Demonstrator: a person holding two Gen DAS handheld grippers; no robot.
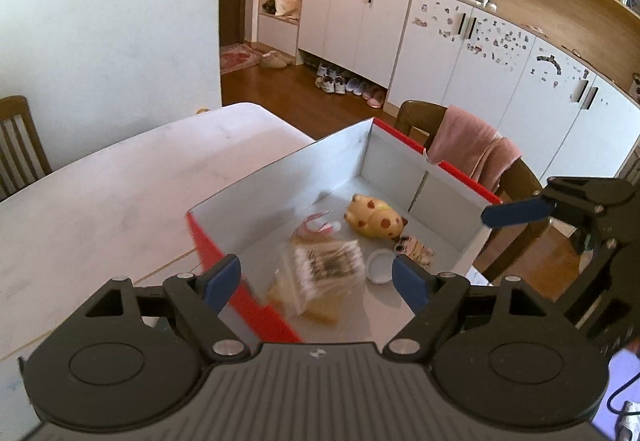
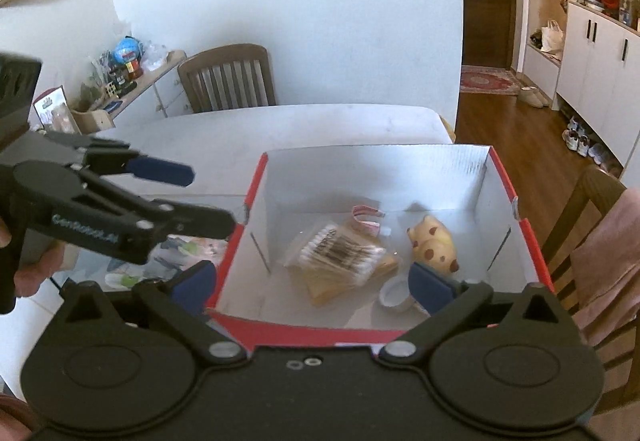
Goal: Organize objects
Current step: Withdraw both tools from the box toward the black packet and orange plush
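Observation:
A red box with a white inside (image 1: 280, 177) (image 2: 376, 169) stands on the table. In it lie a bag of cotton swabs (image 1: 324, 269) (image 2: 340, 255), a yellow spotted toy animal (image 1: 372, 221) (image 2: 434, 245), a pink-striped packet (image 1: 316, 225) (image 2: 366, 221), a white cap (image 1: 379, 265) (image 2: 394, 293) and a small striped toy (image 1: 414, 249). My left gripper (image 1: 318, 279) is open and empty above the box's near left corner. My right gripper (image 2: 312, 285) is open and empty above the box's near edge. Each gripper shows in the other's view.
The pale table (image 1: 120, 185) (image 2: 320, 125) extends past the box. A chair with a pink cloth (image 1: 472, 149) (image 2: 608, 249) stands beside the box. Another chair (image 2: 228, 77) stands at the far end. Papers and small items (image 2: 168, 257) lie left of the box.

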